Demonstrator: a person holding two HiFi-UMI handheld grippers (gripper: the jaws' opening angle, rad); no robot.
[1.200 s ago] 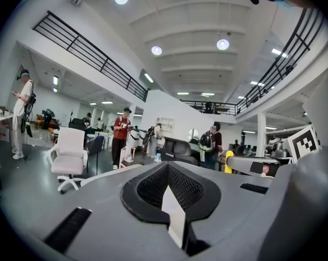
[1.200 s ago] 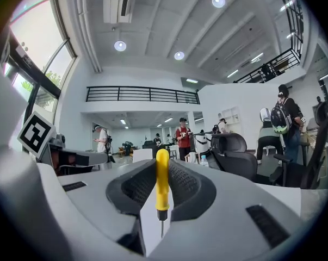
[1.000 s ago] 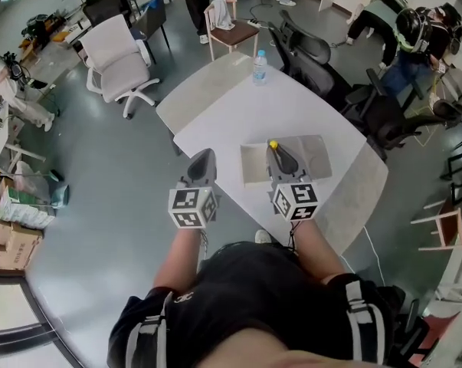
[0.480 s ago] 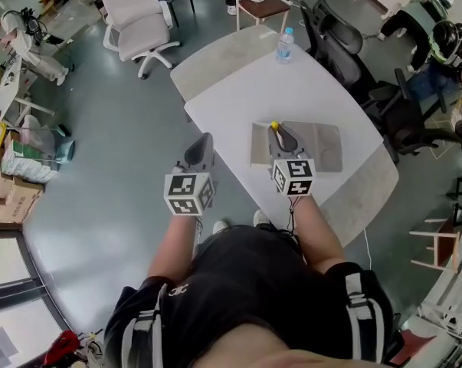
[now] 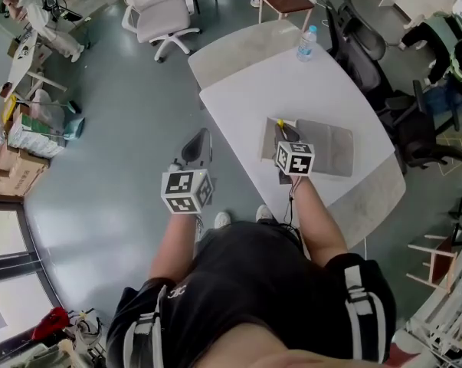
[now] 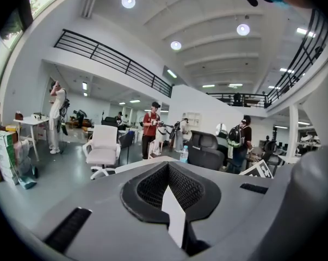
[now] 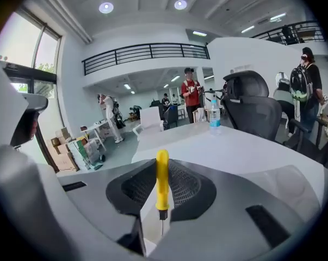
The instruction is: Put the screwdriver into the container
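My right gripper is shut on a yellow-handled screwdriver. The handle points forward out of the jaws, and its tip shows yellow in the head view. That gripper hangs over the left end of a shallow grey container, which lies on the white table. Off the table's left edge, above the floor, my left gripper is held shut with nothing in it.
A water bottle stands at the table's far side. Black office chairs crowd the right side. A white chair and a wooden chair stand beyond the table. Boxes sit on the floor at left. People stand far off.
The head view has swung, so the table now sits further right and up. The right gripper with the screwdriver looks smaller, lower towards the container. The left gripper has barely moved.
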